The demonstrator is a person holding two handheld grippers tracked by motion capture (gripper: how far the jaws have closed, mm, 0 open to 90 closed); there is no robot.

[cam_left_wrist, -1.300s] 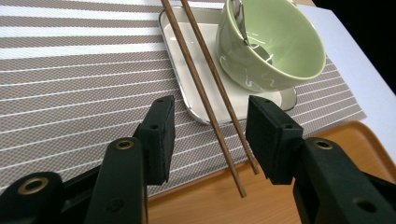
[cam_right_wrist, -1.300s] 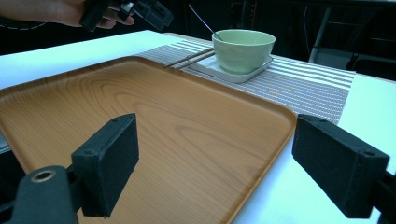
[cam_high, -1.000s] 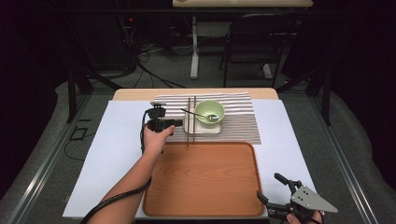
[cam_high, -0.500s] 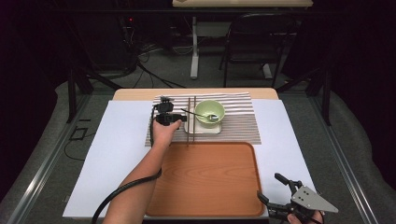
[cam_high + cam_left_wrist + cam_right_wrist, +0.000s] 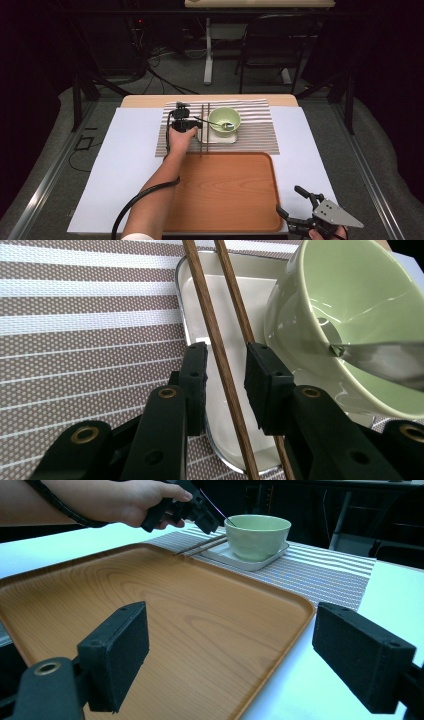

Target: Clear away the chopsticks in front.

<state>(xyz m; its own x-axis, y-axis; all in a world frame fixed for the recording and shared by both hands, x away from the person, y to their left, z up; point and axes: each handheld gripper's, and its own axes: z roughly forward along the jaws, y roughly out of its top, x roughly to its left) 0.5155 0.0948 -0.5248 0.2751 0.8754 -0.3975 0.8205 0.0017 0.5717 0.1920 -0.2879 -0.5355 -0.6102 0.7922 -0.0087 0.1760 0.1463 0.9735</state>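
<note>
The left gripper (image 5: 225,375) is closing its still-spread jaws around the chopsticks (image 5: 210,320) lying across the white dish (image 5: 200,290); next it needs a firm pinch on both. The right gripper (image 5: 230,660) is waiting with jaws wide.

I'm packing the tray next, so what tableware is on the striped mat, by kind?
Chopsticks: 2
Green bowl: 1
Spoon: 1
White dish: 1
Total: 5

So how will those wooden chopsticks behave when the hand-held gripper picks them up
The chopsticks look thin, stiff and light, so probably no sagging. They are round and smooth, so they may roll or slip between the left hand-held gripper pads. One lies between the closing jaws, the other may get left behind.
</note>
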